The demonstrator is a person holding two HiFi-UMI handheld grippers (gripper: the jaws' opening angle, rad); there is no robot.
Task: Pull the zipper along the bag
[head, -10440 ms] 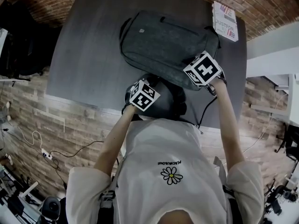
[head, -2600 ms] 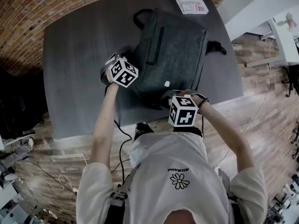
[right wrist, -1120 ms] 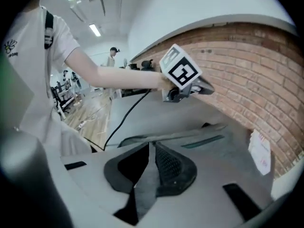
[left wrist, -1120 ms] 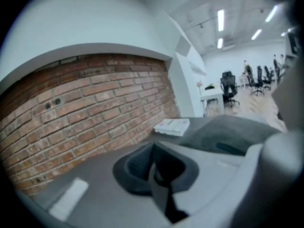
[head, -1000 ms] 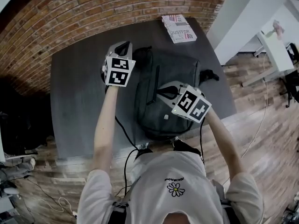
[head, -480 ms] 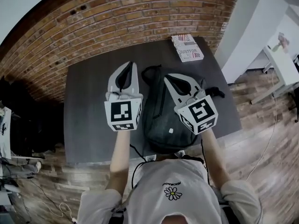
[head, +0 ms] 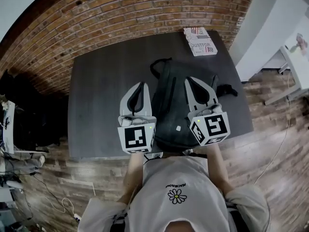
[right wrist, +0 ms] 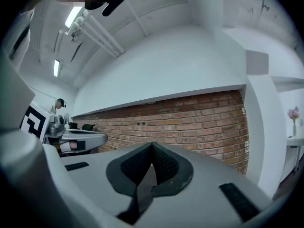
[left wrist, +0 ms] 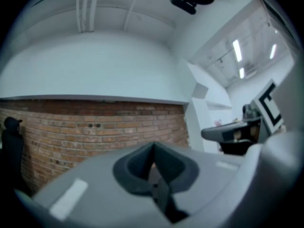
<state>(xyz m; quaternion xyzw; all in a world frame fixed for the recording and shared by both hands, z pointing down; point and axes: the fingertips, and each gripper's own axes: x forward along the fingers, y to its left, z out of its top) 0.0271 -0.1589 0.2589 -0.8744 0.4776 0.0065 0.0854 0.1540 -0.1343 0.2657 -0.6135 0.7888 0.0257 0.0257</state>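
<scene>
Bag [head: 176, 100] sits untouched; left tongs [head: 140, 85] and right tongs [head: 191, 80] closed, empty.

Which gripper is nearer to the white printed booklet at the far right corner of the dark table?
Right. The right gripper points almost at the white printed booklet from the near side; the left gripper is farther left, across the dark grey backpack.

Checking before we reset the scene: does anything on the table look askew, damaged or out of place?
Nothing stands out. The backpack lies flat on the table with no damage visible; only a dark strap trails from its right side. The stack of booklets sits at the far right corner.
</scene>
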